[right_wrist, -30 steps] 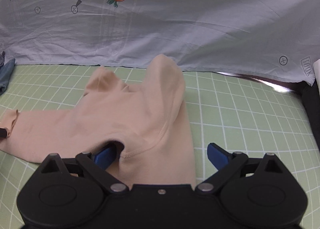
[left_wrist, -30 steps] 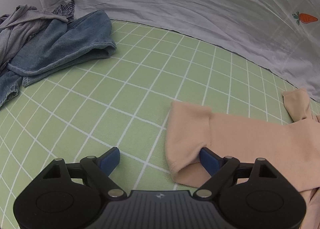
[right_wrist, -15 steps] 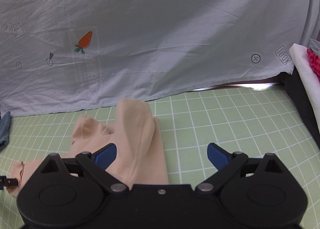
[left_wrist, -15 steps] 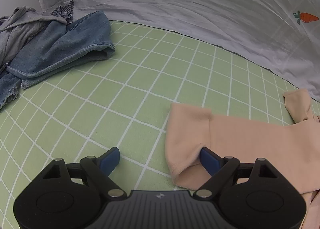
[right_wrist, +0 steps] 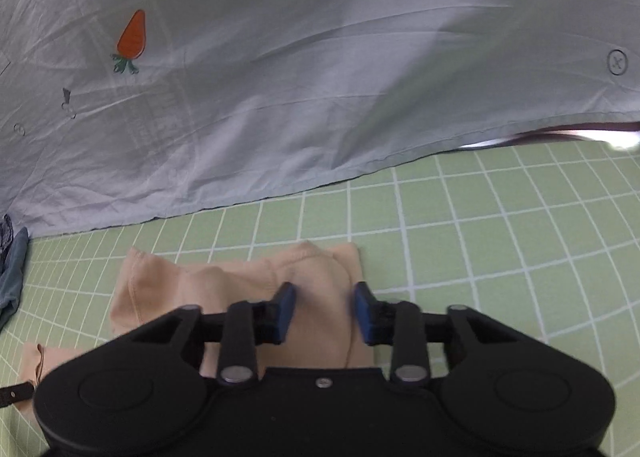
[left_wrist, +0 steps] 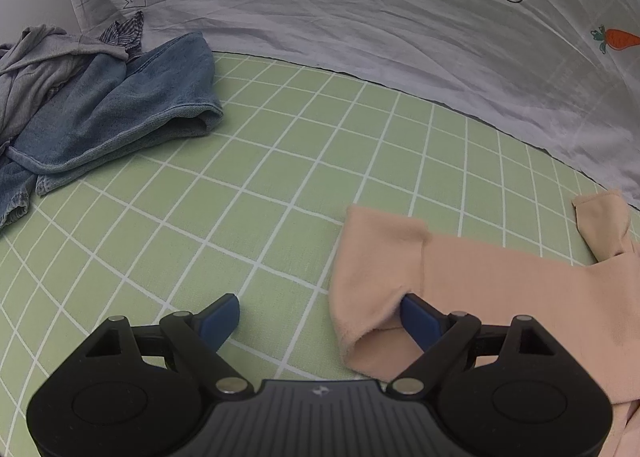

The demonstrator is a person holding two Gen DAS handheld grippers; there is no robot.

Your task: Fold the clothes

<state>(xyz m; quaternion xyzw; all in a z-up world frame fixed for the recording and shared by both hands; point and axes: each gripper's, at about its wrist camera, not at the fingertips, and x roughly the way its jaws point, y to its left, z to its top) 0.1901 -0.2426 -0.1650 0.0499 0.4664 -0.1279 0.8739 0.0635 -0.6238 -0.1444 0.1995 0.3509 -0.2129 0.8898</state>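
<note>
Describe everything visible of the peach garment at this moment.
The peach garment looks like a soft knit with stitched seams. It lies partly folded and mostly flat on the green grid mat. One sleeve end curls over one finger of the open left gripper. The right gripper has just been closing its jaws on a raised ridge of the fabric.

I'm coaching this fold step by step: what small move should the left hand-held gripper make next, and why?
Probably close the left hand-held gripper on the sleeve end of the peach top. Its jaws stand wide open, one finger tucked under that fold, the other on the green mat. The right hand-held gripper has just been closing on a ridge of the same cloth.
</note>
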